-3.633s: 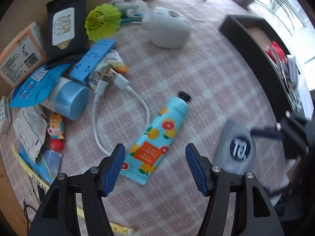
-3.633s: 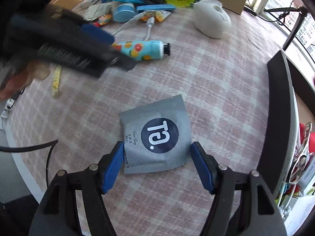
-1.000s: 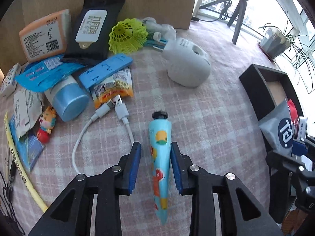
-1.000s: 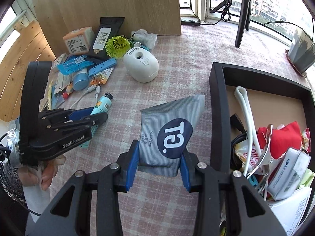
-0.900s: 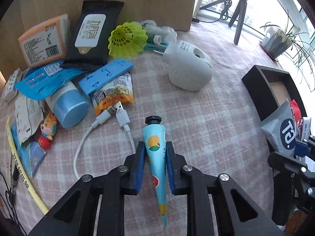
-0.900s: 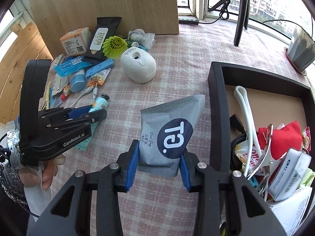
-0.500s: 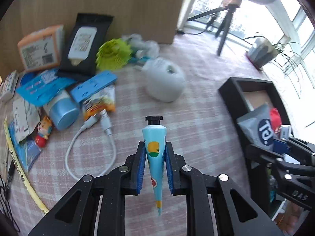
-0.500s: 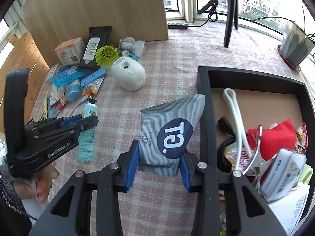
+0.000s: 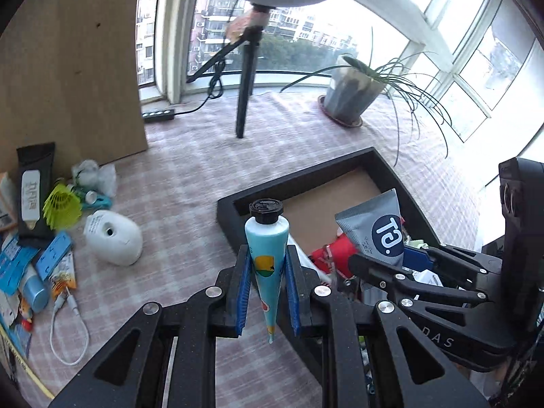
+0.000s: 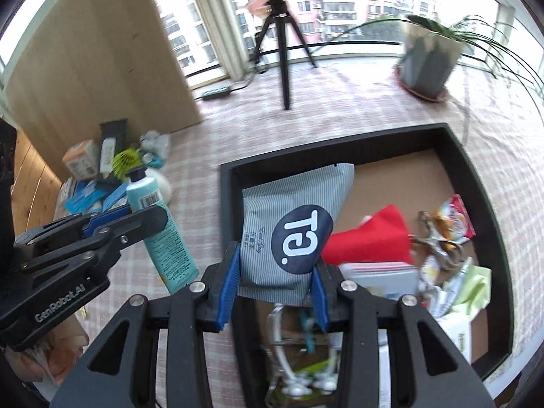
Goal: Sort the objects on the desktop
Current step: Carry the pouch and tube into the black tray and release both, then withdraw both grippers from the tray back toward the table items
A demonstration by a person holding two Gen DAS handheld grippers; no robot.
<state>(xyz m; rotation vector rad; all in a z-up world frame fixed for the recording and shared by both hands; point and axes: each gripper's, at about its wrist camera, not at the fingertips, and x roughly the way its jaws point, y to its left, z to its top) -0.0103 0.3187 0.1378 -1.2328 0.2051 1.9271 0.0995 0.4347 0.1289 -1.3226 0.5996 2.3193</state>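
Observation:
My left gripper (image 9: 268, 270) is shut on a blue hand-cream tube (image 9: 267, 241) with a black cap, held off the cloth at the near left corner of the black tray (image 9: 227, 204). In the right wrist view the same tube (image 10: 159, 227) shows at the left, outside the tray. My right gripper (image 10: 273, 284) is shut on a grey striped pouch (image 10: 289, 224) with a dark round logo, held over the tray's (image 10: 231, 173) near left part. The pouch (image 9: 382, 229) also shows in the left wrist view, over the tray.
The tray holds a red packet (image 10: 370, 238), white cable (image 10: 282, 350), snack bags and papers. Left on the checked cloth lie a white dome device (image 9: 114, 238), yellow shuttlecock (image 9: 61, 205), black wipes pack (image 9: 32, 190), white USB cable (image 9: 68, 326). A tripod (image 9: 246, 78) and potted plant (image 9: 353, 97) stand behind.
Both grippers rose and swung right toward the tray. The left one closed on the tube and lifted it off the cloth; the right one carried the pouch over the tray.

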